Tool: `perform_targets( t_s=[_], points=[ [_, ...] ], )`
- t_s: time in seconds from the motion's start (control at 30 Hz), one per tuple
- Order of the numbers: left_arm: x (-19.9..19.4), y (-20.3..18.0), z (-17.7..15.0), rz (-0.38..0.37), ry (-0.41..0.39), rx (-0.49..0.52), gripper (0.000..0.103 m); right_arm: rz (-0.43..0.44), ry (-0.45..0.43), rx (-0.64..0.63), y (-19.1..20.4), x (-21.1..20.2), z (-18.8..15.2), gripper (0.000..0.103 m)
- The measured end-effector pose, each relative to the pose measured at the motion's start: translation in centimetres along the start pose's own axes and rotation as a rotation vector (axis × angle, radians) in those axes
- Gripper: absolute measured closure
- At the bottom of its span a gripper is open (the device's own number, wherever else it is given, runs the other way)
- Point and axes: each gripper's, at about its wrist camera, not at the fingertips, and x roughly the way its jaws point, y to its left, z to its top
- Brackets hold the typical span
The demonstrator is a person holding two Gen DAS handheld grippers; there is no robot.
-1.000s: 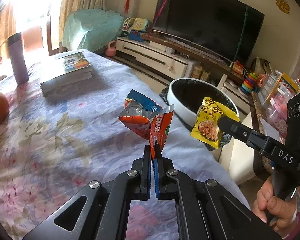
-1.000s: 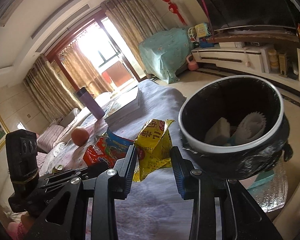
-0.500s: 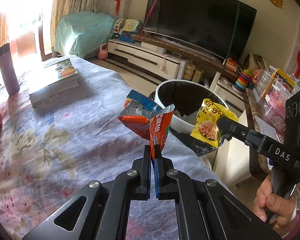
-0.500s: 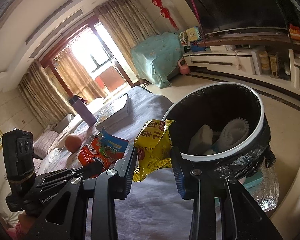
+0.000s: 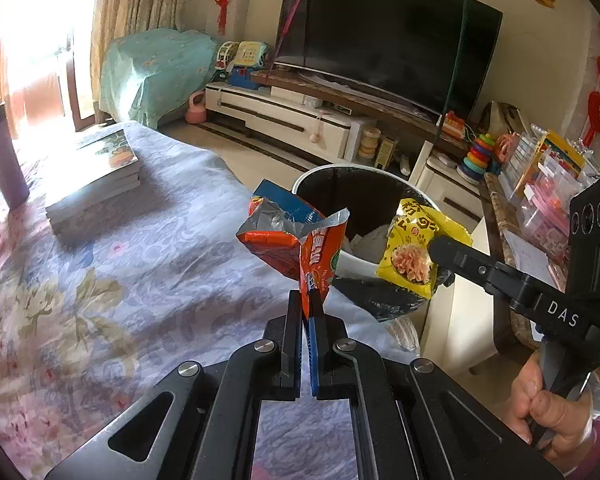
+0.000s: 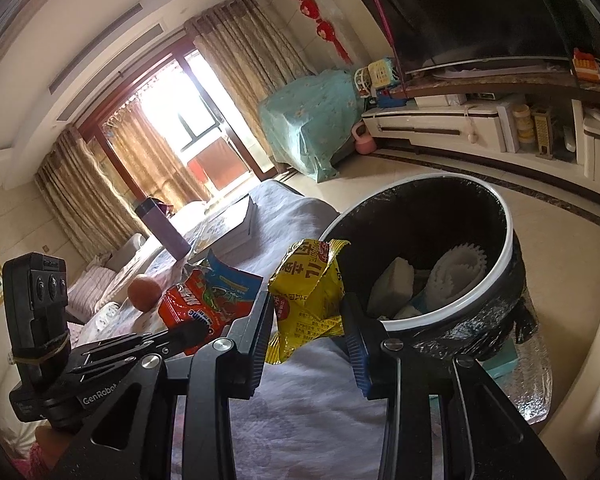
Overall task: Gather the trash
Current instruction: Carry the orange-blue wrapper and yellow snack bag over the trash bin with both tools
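Observation:
My left gripper point(image 5: 308, 300) is shut on a red and blue snack wrapper point(image 5: 296, 236), held above the table's edge; the wrapper also shows in the right wrist view point(image 6: 204, 300). My right gripper point(image 6: 308, 312) grips a crumpled yellow snack wrapper point(image 6: 308, 292) between its fingers, just left of the bin rim; it also shows in the left wrist view point(image 5: 416, 252). The round bin point(image 6: 504, 224) has a white rim and black liner and holds white paper trash. It stands beyond the table edge point(image 5: 312, 176).
The table has a floral cloth point(image 5: 120, 260), a stack of books point(image 5: 96, 172), a purple bottle point(image 5: 4, 156) and an orange point(image 6: 144, 292). A TV stand point(image 5: 300, 116) and toy shelves stand behind the bin.
Both grippers with their wrappers have moved toward the bin, which looks nearer and larger. The grips have not changed.

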Motion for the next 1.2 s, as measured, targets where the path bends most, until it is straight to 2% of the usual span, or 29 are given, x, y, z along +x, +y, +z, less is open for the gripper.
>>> perform_targets(
  t_s=[0.73,1.2],
  points=[
    [1.6,-2.7,2.2,-0.025,-0.004,0.059,0.102,-0.049,-0.034,0.011,-1.2,-1.6,1.1,0.067],
    [4.2,-3.5,3.8,-0.026,0.021,0.083,0.102,-0.099,-0.033,0.026,-2.1,-1.7,2.6,0.067]
  ],
)
